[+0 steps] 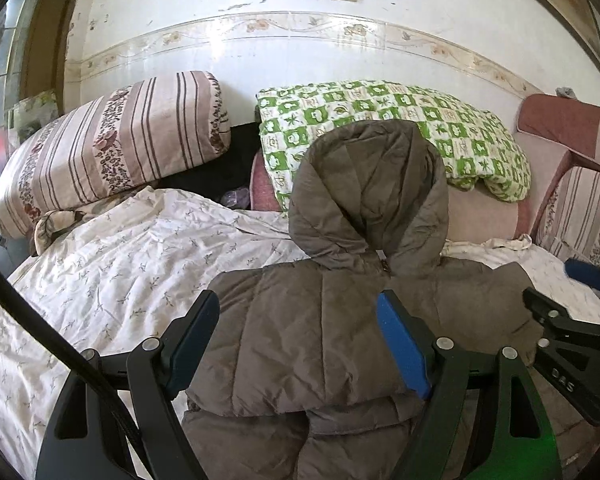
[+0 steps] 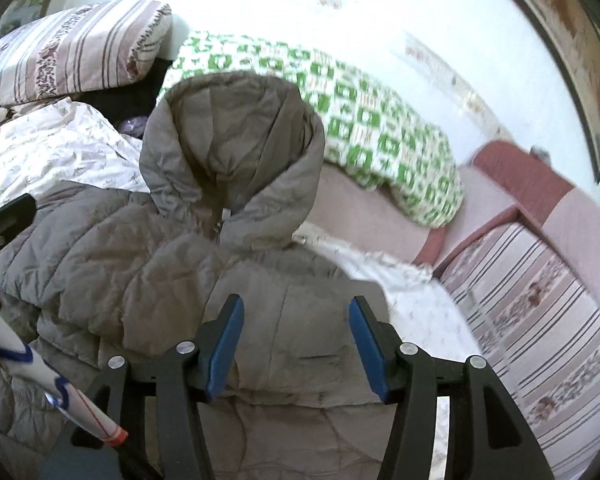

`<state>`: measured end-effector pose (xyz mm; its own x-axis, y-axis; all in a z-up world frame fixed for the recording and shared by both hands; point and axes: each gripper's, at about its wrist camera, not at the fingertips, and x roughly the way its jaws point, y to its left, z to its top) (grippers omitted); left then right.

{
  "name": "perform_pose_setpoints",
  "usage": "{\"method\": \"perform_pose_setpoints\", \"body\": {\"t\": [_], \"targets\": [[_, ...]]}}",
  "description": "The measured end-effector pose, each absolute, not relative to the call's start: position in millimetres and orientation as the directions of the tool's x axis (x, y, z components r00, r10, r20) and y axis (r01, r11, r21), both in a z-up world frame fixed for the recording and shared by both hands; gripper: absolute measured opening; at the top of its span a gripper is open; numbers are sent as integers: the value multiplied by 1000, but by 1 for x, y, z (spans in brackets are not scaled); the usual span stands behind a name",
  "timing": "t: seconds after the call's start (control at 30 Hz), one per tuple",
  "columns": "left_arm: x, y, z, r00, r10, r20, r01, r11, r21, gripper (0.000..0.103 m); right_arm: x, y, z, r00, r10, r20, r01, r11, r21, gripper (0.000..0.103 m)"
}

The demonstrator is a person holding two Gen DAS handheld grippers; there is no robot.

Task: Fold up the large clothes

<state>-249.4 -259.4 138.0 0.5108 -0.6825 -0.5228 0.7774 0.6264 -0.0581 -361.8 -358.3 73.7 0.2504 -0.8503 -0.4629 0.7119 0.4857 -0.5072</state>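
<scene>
A brown hooded puffer jacket (image 1: 320, 340) lies front up on a white floral sheet (image 1: 120, 272), zipped, with its hood (image 1: 372, 184) pointing toward the wall. My left gripper (image 1: 298, 298) is open wide just above the jacket's chest, its blue pads on either side of the quilted fabric without pressing it. In the right wrist view the jacket (image 2: 140, 248) and hood (image 2: 236, 128) fill the middle. My right gripper (image 2: 296, 302) stands open over the jacket's right shoulder, fabric showing between the pads. Each gripper shows in the other's view, the right gripper (image 1: 560, 332) and the left gripper (image 2: 8, 212).
A striped pillow (image 1: 112, 140) lies at the back left and a green checked quilt (image 1: 400, 120) behind the hood. A pink and striped sofa arm (image 2: 540, 300) borders the right. A black cable (image 1: 40, 328) crosses the left. A white strip with blue and red marks (image 2: 40, 360) hangs at the lower left.
</scene>
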Motion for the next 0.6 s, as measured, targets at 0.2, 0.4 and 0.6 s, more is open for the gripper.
{"method": "perform_pose_setpoints", "body": {"t": [0.2, 0.4, 0.6], "targets": [[-245, -255, 141, 531, -677, -509, 759, 648, -71, 80, -359, -340, 77, 255, -886, -388, 689, 448, -570, 64], [-242, -253, 141, 538, -673, -508, 751, 656, -75, 80, -360, -337, 81, 256, -892, -373, 692, 439, -574, 64], [-244, -253, 142, 544, -671, -504, 751, 657, -65, 80, -359, -332, 84, 262, -898, -353, 693, 429, -579, 64]]}}
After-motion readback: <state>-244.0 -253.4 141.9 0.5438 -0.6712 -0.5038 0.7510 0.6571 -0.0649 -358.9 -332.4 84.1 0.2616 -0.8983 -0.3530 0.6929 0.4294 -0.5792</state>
